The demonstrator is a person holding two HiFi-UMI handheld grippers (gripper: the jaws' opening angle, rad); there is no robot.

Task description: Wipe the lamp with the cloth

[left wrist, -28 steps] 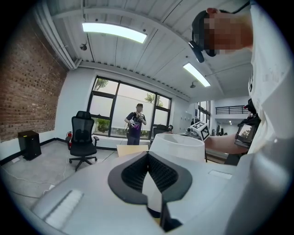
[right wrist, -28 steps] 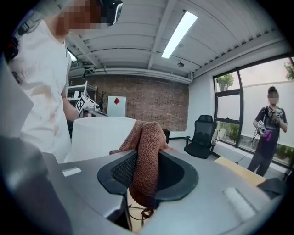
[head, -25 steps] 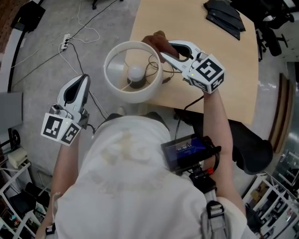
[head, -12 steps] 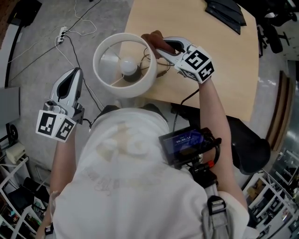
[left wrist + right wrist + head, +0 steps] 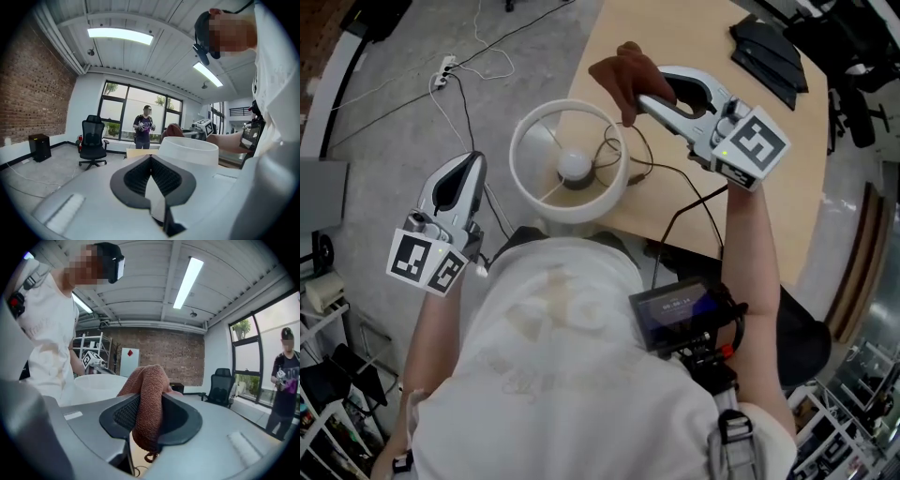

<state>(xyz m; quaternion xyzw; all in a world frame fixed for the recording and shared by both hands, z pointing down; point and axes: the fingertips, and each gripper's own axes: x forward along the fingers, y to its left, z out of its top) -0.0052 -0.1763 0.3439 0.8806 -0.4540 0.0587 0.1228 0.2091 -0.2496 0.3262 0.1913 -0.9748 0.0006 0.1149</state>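
- Nearest, at the lower left of the head view, the left tongs [image 5: 467, 167] hang beside the person's body, off the desk edge and over the floor. Their jaws are drawn together with nothing in them, so they take no part for now.
- In the middle of the frame the lamp [image 5: 581, 202] stands at the near edge of the desk [image 5: 703, 56]. Its round white shade is open upward, the bulb [image 5: 574, 166] shows inside, and its cord [image 5: 675, 178] trails away to the right.
- Just beyond it, at upper centre, the right tongs [image 5: 639, 101] are clamped on the brown cloth [image 5: 617, 73], which is bunched thick between the jaws. The cloth sits over the shade's far rim. I can't tell if it touches, though it looks just clear.
- Farthest off, at the upper right corner, some flat black things [image 5: 764, 37] lie well apart from all this.
- By my reckoning the cloth is picked up and at the lamp, and that much is done. The shade shows no sign of which parts are wiped, so I'd count the rim, the outer wall and the base as still to do.
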